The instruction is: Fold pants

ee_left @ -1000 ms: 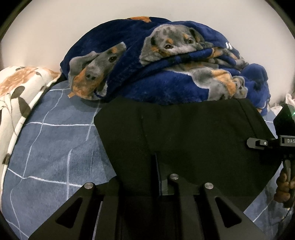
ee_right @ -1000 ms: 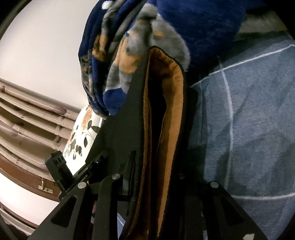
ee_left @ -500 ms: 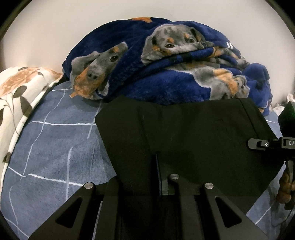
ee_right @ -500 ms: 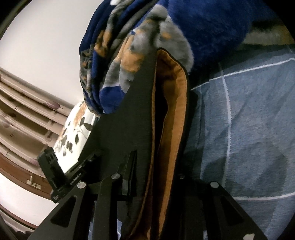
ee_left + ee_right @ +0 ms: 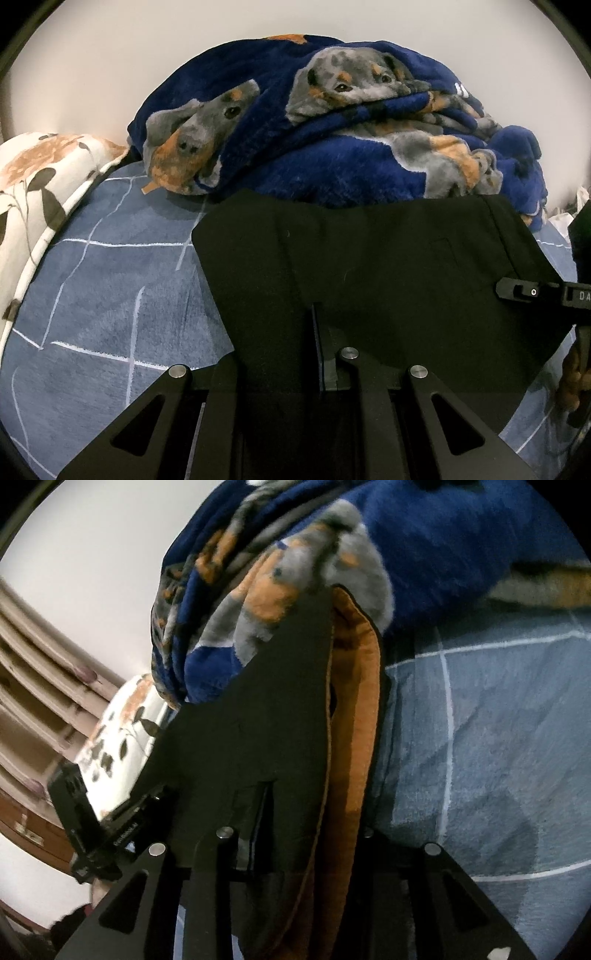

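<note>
The black pants [image 5: 388, 266] are held up as a flat folded panel above the blue checked bedspread [image 5: 110, 295]. My left gripper [image 5: 291, 354] is shut on the panel's near edge, cloth between the fingers. My right gripper [image 5: 295, 834] is shut on the other end, where the pants [image 5: 266, 720] show an orange lining [image 5: 354, 738]. The right gripper also shows at the right edge of the left wrist view [image 5: 532, 293]. The left gripper shows at the lower left of the right wrist view [image 5: 96, 830].
A bunched navy blanket with dog prints [image 5: 332, 125] lies right behind the pants, against the white wall. A floral pillow [image 5: 40, 181] sits at the left. The bedspread [image 5: 480, 738] spreads to the right. A wooden headboard [image 5: 33, 686] stands at far left.
Both grippers have carried the pants a little toward the blanket. The right wrist view has tilted and come closer to the blanket. Both grips are unchanged.
</note>
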